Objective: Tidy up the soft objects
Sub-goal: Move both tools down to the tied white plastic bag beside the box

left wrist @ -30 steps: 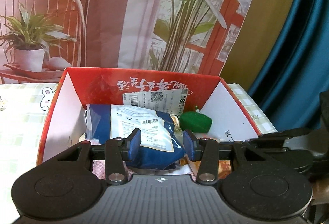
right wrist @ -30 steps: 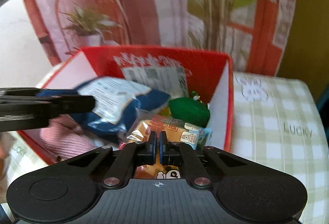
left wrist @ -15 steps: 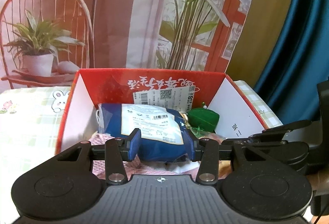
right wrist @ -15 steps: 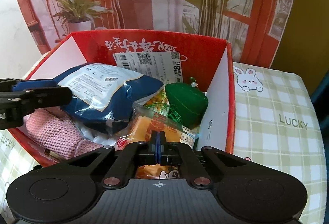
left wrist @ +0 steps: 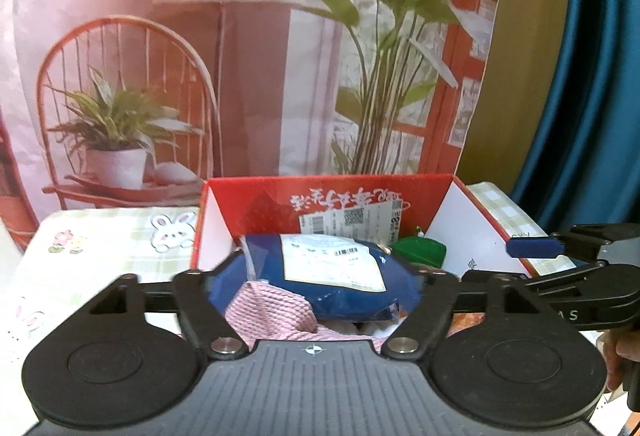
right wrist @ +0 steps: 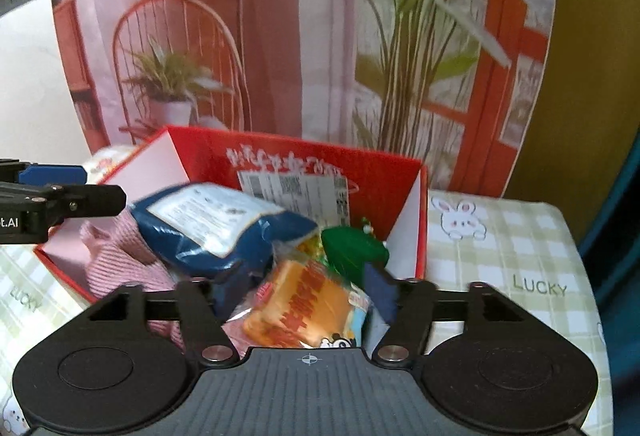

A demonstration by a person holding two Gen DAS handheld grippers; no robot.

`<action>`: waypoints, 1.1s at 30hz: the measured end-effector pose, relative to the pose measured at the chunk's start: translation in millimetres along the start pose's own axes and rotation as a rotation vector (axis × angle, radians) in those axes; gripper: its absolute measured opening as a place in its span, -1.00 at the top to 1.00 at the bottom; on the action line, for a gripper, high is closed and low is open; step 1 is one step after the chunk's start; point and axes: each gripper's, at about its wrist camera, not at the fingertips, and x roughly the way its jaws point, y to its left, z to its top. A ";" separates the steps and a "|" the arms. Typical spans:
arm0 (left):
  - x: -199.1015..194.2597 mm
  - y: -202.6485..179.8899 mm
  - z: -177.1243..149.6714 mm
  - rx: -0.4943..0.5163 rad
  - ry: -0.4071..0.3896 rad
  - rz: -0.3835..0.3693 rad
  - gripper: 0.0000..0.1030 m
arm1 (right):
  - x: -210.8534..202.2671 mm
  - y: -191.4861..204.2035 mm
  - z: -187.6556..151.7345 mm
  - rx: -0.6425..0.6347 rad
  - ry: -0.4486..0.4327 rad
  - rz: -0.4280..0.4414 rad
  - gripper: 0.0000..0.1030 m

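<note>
The red box (left wrist: 256,207) sits at 12 o'clock from both grippers. In it, the blue packet (left wrist: 332,276) lies between the left gripper (left wrist: 316,290)'s opening jaws, untouched. The orange snack pack (right wrist: 308,304) lies loose between the right gripper (right wrist: 300,300)'s opening jaws.

left tongs (left wrist: 316,286): opening, tilted down | right tongs (right wrist: 304,296): opening, tilted down

Printed backdrop (left wrist: 248,75) behind; blue curtain (left wrist: 592,75) right; checked bunny tablecloth (right wrist: 520,236) underneath
</note>
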 end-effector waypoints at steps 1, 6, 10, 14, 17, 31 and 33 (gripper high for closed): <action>-4.5 -0.5 -0.9 0.004 -0.010 0.006 -0.83 | -3.1 1.4 -0.7 0.001 -0.009 -0.002 -0.43; -25.5 -3.0 -7.2 0.014 -0.037 0.023 -1.00 | -19.7 7.9 -8.6 0.019 -0.068 0.000 -0.99; -38.2 -3.6 -14.7 0.016 -0.047 0.041 -1.00 | -28.5 14.7 -16.3 0.033 -0.093 -0.007 -0.99; -52.9 -2.7 -23.4 0.011 -0.069 0.062 -1.00 | -38.0 18.5 -24.9 0.062 -0.124 -0.009 -0.99; -63.7 -4.0 -32.2 0.013 -0.092 0.086 -1.00 | -48.1 20.8 -34.4 0.083 -0.167 -0.011 -0.99; -73.5 -17.4 -102.9 0.014 -0.047 0.098 -1.00 | -69.1 29.5 -124.8 0.158 -0.303 -0.063 -0.99; -70.6 -18.5 -112.2 0.020 -0.027 0.093 -1.00 | -66.3 30.4 -136.6 0.159 -0.289 -0.066 -0.99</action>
